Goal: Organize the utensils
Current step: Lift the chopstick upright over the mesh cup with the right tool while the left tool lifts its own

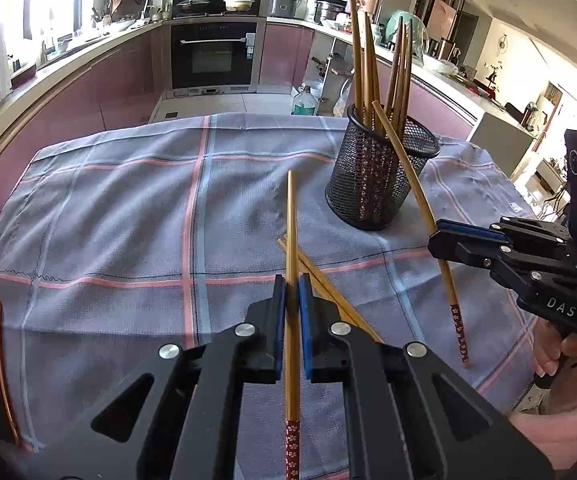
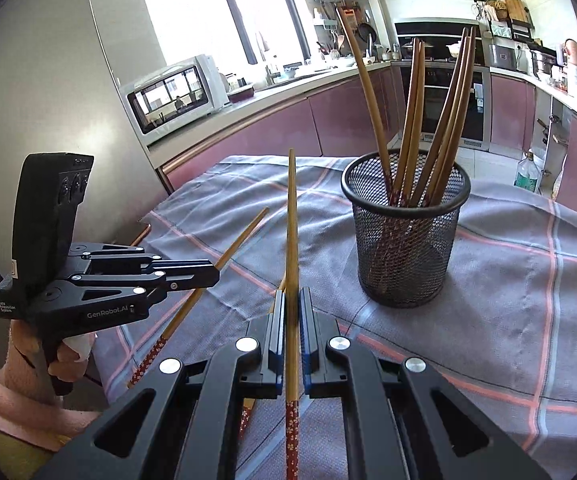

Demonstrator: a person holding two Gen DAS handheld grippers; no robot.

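Left claw [image 1: 292, 292]: clamped on one chopstick [image 1: 291, 240], gripped near the middle so the plain tip points forward and the patterned red end trails behind the pads
Right claw [image 2: 292, 304]: closed on a second chopstick [image 2: 291, 232], held the same way, tip forward, likely so the decorated end can go down into the holder first or be swung over
Holder [image 2: 404, 232]: black mesh cup standing upright on the counter, just ahead and to the right of the right claw, well placed as the drop target for both hands
Already sorted: several chopsticks [image 2: 412, 116] stand in the holder, patterned ends down, tips fanned upward
Loose chopsticks [image 1: 328, 280]: at least two lie crossed on the checked cloth [image 1: 128, 208] beneath the left claw, not yet collected
Counter cover: cloth spread flat, probably to stop sticks rolling
Stage, as judged: mid-task, two sticks lifted clear of the cloth, placement into the holder not yet done
Risk: thin sticks could pivot in the pads and miss the rim
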